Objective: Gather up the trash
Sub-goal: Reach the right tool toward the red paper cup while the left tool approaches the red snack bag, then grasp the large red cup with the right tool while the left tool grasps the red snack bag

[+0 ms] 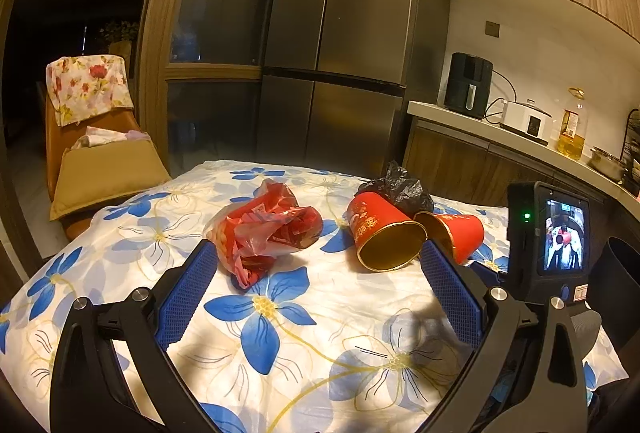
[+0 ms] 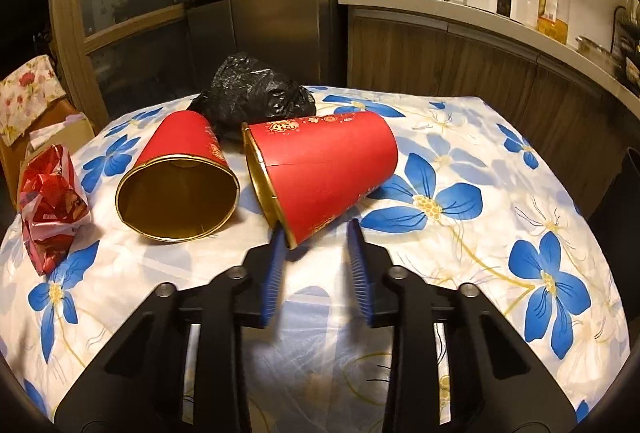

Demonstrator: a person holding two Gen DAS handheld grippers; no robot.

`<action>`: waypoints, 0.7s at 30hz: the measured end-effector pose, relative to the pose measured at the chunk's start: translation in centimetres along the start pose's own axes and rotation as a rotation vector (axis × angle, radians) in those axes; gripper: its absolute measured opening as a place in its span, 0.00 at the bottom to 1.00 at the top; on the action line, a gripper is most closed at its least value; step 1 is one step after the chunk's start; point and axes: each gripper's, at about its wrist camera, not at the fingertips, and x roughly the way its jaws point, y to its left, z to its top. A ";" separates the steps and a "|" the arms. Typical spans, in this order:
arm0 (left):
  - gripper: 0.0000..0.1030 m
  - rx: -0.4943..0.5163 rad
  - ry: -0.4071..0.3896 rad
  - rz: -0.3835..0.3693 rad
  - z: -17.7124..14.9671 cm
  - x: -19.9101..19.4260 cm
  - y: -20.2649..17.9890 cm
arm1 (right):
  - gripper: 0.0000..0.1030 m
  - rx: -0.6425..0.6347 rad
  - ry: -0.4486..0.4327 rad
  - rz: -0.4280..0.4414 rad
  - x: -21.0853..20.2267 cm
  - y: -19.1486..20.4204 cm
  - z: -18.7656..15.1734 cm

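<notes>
Red paper cup [image 2: 320, 173] with unreadable gold script lay at our right gripper [image 2: 316, 233], rim between half-closed jaws, grip uncertain; our left gripper [image 1: 320, 257] gaped.

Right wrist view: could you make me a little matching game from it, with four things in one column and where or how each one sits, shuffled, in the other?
Things:
1. red plastic bag
2. black plastic bag
3. oil bottle
4. left cup

Places or states:
A. standing on the counter
B. lying on its side, gold inside showing
C. crumpled, at the left edge of the table
D. behind the left cup and the right cup

Pairs: 1-C, 2-D, 3-A, 4-B
</notes>
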 end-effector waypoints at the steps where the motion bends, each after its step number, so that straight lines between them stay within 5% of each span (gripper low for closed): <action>1: 0.94 0.001 0.000 0.001 0.0 0.0 0.1 | 0.21 0.007 0.000 0.006 0.0 -0.1 0.0; 9: 0.94 0.004 0.006 0.013 0.4 0.5 1.1 | 0.05 0.041 -0.007 0.007 -0.4 -1.5 0.0; 21: 0.94 -0.024 0.063 0.020 2.5 4.3 3.8 | 0.04 0.069 -0.063 0.000 -2.6 -4.1 -0.6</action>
